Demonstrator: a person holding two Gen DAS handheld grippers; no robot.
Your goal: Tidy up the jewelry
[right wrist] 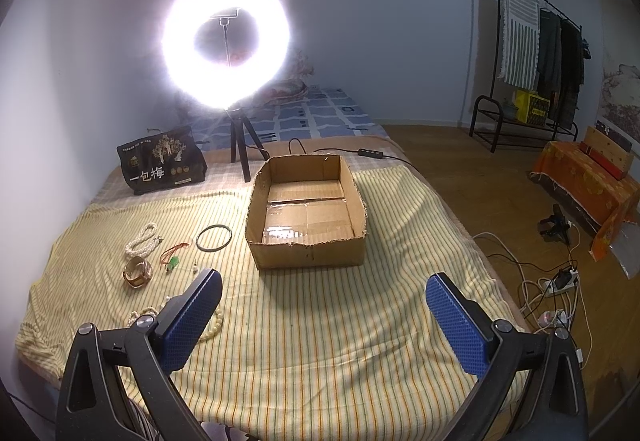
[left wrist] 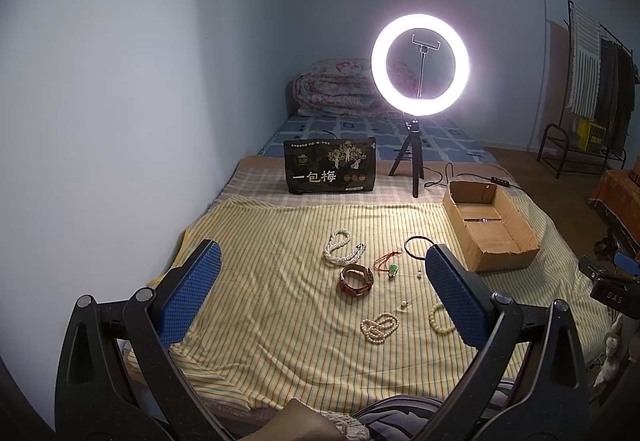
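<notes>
Jewelry lies loose on a yellow striped cloth (left wrist: pixel 260 281): a white pearl necklace (left wrist: pixel 340 249), a brown strap watch (left wrist: pixel 355 279), a green pendant on red cord (left wrist: pixel 390 268), a black ring-shaped cord (left wrist: pixel 418 245), a second pearl strand (left wrist: pixel 380 326) and a cream bead bracelet (left wrist: pixel 439 317). An open cardboard box (right wrist: pixel 306 217) stands empty to the right of them. My left gripper (left wrist: pixel 320 289) hovers open above the pile, holding nothing. My right gripper (right wrist: pixel 322 315) is open in front of the box, with nothing between its blue pads.
A lit ring light on a small tripod (left wrist: pixel 420 65) stands behind the cloth, its cable (left wrist: pixel 444 177) trailing to the right. A black snack bag (left wrist: pixel 330 167) stands beside it. Folded quilts (left wrist: pixel 336 89) lie at the far end. Floor, power strips (right wrist: pixel 560 281) and a clothes rack (right wrist: pixel 536 53) lie right.
</notes>
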